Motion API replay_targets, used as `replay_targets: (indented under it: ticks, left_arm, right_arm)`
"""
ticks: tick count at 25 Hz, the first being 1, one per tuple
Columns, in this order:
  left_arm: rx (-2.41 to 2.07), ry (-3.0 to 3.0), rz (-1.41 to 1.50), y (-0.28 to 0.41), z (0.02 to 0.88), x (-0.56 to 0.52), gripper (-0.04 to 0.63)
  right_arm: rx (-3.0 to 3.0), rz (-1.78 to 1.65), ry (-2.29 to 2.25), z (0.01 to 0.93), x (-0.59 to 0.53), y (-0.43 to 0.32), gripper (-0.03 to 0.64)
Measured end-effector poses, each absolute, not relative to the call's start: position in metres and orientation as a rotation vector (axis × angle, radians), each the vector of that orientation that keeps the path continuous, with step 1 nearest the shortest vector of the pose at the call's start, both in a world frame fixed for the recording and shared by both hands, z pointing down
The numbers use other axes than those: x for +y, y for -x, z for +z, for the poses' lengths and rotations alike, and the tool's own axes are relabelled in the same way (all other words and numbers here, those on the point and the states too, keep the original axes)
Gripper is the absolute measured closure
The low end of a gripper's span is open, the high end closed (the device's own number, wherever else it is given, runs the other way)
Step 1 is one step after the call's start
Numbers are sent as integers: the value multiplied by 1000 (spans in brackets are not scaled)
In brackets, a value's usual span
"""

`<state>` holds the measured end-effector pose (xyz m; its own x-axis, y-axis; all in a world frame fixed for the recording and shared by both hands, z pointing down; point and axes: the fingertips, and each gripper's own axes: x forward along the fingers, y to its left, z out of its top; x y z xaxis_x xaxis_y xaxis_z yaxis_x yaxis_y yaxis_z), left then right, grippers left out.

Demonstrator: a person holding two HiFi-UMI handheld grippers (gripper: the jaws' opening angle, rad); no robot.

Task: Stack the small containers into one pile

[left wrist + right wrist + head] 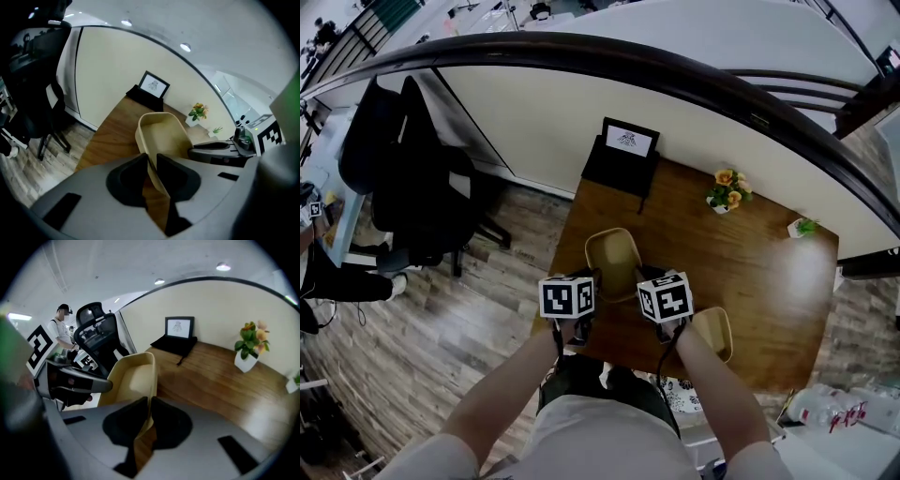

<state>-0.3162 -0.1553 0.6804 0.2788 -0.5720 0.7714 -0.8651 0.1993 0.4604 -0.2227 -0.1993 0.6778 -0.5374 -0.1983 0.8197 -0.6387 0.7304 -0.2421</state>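
Note:
A beige, tub-shaped small container [614, 258] rests on the brown wooden table [750, 272], near its front left. My left gripper [586, 283] is shut on the container's left wall; in the left gripper view that thin wall [164, 133] runs pinched between the two dark pads of the left gripper [151, 168]. My right gripper [649, 281] is shut on the opposite wall, which in the right gripper view [133, 376] is likewise pinched in the right gripper [150, 411]. A second beige container [713, 333] lies by the front edge, to the right of my right hand.
A black stand with a white picture [624, 153] sits at the table's far left edge. A pot of orange flowers [727, 191] and a small green plant [802, 227] stand at the back right. A black office chair [412, 178] stands on the floor to the left.

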Motion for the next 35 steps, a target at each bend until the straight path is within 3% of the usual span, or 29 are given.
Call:
replay_targets:
  ticks: [21, 35]
  left_arm:
    - [-1540, -2387, 127, 216, 344, -210, 532]
    - [-1440, -2910, -62, 110, 224, -155, 531]
  right_arm:
    - [-2572, 251, -1289, 339, -220, 114, 583]
    - [-2553, -21, -1707, 232, -144, 9, 584]
